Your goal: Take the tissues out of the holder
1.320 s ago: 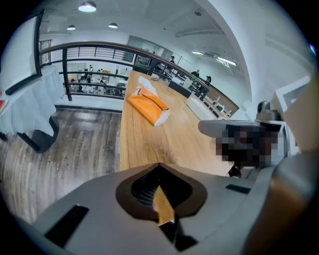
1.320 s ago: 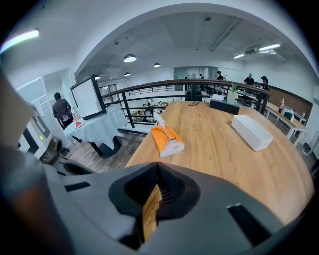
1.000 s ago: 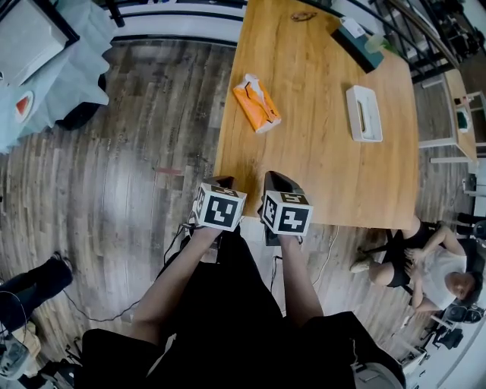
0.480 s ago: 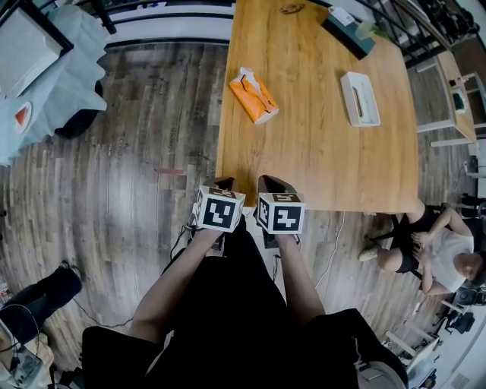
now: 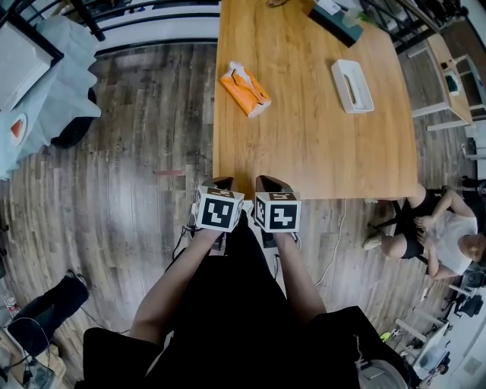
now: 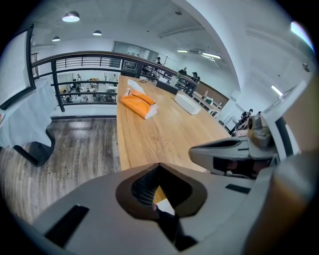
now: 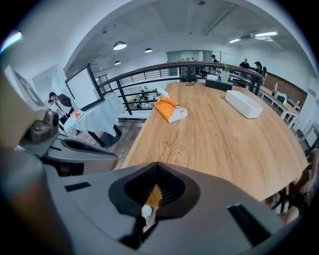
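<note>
left gripper point(image 5: 220, 184) point(image 6: 159, 165): low centre of the head view, just beside its twin. I see its grey jaws together, with nothing between them.
right gripper point(image 5: 270, 183) point(image 7: 156, 165): same height, just to the right. Its jaws are together as well and hold nothing.
near edge: both tips sit at the table's point(image 5: 304, 152) near edge, and the left one is by its near left corner.
table: long light-wood slab with a smooth grained top and straight edges, running up the frame. The wide middle stretch ahead of me is bare.
floor point(image 5: 137, 167): grey, worn planks fill the left half of the head view, giving open room along the table's left edge.
person point(image 5: 429, 239): seated low right, just past the table's near right corner, which makes that side tighter.
tissues point(image 5: 244, 89) point(image 6: 138, 103) point(image 7: 170, 110): soft orange pack with a white tuft at one end. It lies flat and askew in the upper middle of the head view, near the left edge.
holder point(image 5: 351, 85) point(image 6: 188, 102) point(image 7: 243, 104): hard white oblong with a slot in its top, upper right, well apart from the tissues.
box point(image 5: 334, 15): dark, at the far end, top of frame.
railing point(image 7: 149, 74): dark bars beyond the table.
</note>
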A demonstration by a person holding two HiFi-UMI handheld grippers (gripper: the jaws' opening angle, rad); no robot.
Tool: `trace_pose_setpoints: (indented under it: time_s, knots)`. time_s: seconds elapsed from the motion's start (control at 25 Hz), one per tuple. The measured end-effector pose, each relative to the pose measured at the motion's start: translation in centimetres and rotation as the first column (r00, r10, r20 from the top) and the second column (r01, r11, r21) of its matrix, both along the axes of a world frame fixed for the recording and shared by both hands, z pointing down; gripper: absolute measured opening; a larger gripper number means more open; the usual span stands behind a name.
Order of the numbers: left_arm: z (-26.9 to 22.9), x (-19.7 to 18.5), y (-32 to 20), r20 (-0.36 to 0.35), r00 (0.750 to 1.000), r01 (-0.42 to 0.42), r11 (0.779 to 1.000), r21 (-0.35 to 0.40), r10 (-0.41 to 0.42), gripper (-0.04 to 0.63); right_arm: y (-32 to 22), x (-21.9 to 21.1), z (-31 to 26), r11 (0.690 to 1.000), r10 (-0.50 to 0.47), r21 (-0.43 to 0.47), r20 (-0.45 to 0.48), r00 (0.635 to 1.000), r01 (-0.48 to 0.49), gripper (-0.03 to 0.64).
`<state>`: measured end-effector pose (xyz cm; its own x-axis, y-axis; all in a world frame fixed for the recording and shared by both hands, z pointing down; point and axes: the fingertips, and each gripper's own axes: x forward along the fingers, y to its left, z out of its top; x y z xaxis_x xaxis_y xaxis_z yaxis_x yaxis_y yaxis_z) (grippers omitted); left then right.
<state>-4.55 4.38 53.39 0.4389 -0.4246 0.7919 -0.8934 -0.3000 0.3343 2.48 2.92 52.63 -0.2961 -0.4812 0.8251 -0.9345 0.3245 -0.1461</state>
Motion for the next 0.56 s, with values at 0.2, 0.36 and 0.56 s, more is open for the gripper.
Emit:
trace_pose_setpoints:
  time_s: [0.2, 0.36, 0.56]
  knots:
    - [0.07, 0.01, 0.53, -0.002, 1.0, -0.005, 1.0, -0.002, 0.005, 0.008, 0.74, 0.06, 0.37, 1.0, 0.007, -0.016, -0.002, 1.0, -0.007, 0.011]
    - [-0.31, 0.15, 0.42, -0.006, 1.0, -0.004, 1.0, -0.003, 0.004, 0.008, 0.83, -0.05, 0.16, 1.0, -0.001, -0.019, 0.0, 1.0, 0.001, 0.011]
    - [-0.75, 0.19, 0.12, -0.007, 1.0, -0.004, 1.0, -0.01, 0.004, 0.008, 0.52, -0.34, -0.21, 1.0, -0.013, -0.018, 0.001, 1.0, 0.013, 0.011]
